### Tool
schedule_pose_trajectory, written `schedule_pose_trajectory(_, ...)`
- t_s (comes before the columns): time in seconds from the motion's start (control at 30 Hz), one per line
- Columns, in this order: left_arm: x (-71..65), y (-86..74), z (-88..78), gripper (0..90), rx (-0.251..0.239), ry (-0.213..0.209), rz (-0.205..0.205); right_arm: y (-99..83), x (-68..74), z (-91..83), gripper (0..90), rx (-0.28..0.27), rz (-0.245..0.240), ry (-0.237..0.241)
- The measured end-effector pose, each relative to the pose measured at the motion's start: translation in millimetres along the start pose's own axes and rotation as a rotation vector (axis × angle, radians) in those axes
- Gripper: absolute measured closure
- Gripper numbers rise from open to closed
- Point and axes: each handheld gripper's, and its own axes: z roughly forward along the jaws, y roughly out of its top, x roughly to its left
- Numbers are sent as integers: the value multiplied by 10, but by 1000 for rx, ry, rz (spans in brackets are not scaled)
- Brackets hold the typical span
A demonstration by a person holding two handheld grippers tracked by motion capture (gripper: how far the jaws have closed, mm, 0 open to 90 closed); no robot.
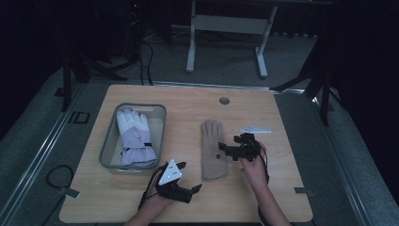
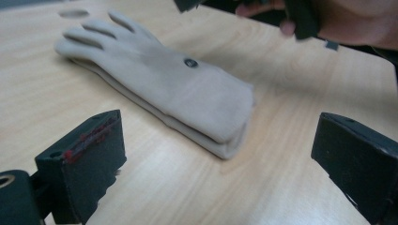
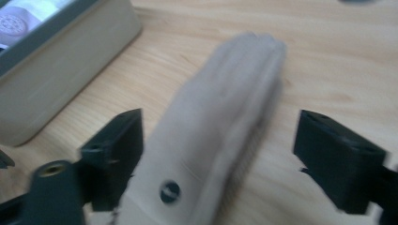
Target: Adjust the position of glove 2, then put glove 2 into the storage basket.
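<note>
Trouble could start with the tan glove (image 1: 213, 149) mid-table, right of the bin (image 1: 109, 147): right gripper (image 1: 227, 149) hangs jaws apart over it, holding nothing, so a shallow pinch might snag one layer. Left gripper (image 1: 187, 177) sits open near the front edge.

- The left black two-jaw gripper (image 1: 187, 176) with a grey three-cornered plate on top is resting low at the near edge, held by the person's left hand (image 1: 157, 200); its jaws are standing wide apart, gripping nothing.
- The right black two-jaw gripper (image 1: 226, 149) is pointing leftward from the person's right hand (image 1: 249, 165), forearm angling up from below.
- Its jaws are gaping wide, seemingly pressing nothing, though its own view is blurred.
</note>
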Motion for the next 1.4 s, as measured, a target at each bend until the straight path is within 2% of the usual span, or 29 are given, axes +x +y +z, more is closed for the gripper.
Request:
schedule_pose_trajectory(0.1,-23,18,20,31,40,5,9,-2,-101,-52,139,48,35,29)
schedule_pose_trajectory(0.23,-28,29,76,31,87,-11,20,-10,-126,-98,120,57,13,59)
schedule_pose_trajectory(0.27,-41,40,101,32,106,4,24,-14,-128,-97,123,60,8,54)
schedule_pose_trajectory(0.3,-54,50,121,44,120,19,35,-16,-140,-93,133,63,8,57)
schedule_pose_trajectory(0.37,-75,72,150,71,134,5,70,-14,-187,-72,156,69,26,73)
schedule_pose_trajectory(0.4,-80,82,160,86,136,5,71,-6,-217,-62,194,66,32,82)
schedule_pose_trajectory(0.47,-76,116,188,143,145,-8,73,16,-249,-49,244,59,32,70)
schedule_pose_trajectory(0.53,-85,159,222,143,150,-18,85,56,-283,-23,284,57,39,73)
schedule_pose_trajectory(0.57,-96,188,243,146,162,-20,106,81,-298,-3,311,59,43,76)
schedule_pose_trajectory(0.63,-130,247,288,146,179,-32,149,139,-324,56,325,69,52,82)
schedule_pose_trajectory(0.7,-149,316,367,146,211,-61,172,203,-351,135,309,75,73,77)
schedule_pose_trajectory(0.8,-151,398,481,169,248,-83,196,298,-380,294,279,90,95,69)
schedule_pose_trajectory(1.0,-153,498,729,199,326,-100,290,429,-398,644,280,138,139,55)
schedule_pose_trajectory(1.07,-143,501,803,227,361,-118,303,458,-382,753,278,164,146,38)
schedule_pose_trajectory(1.13,-121,494,857,267,377,-120,304,463,-359,870,277,193,147,7)
schedule_pose_trajectory(1.2,-108,478,894,288,387,-111,303,453,-341,944,278,214,150,-8)
schedule_pose_trajectory(1.23,-97,474,902,305,403,-109,315,442,-334,975,286,223,145,-9)
schedule_pose_trajectory(1.4,-57,470,912,378,418,-105,309,426,-305,1016,375,234,119,-25)
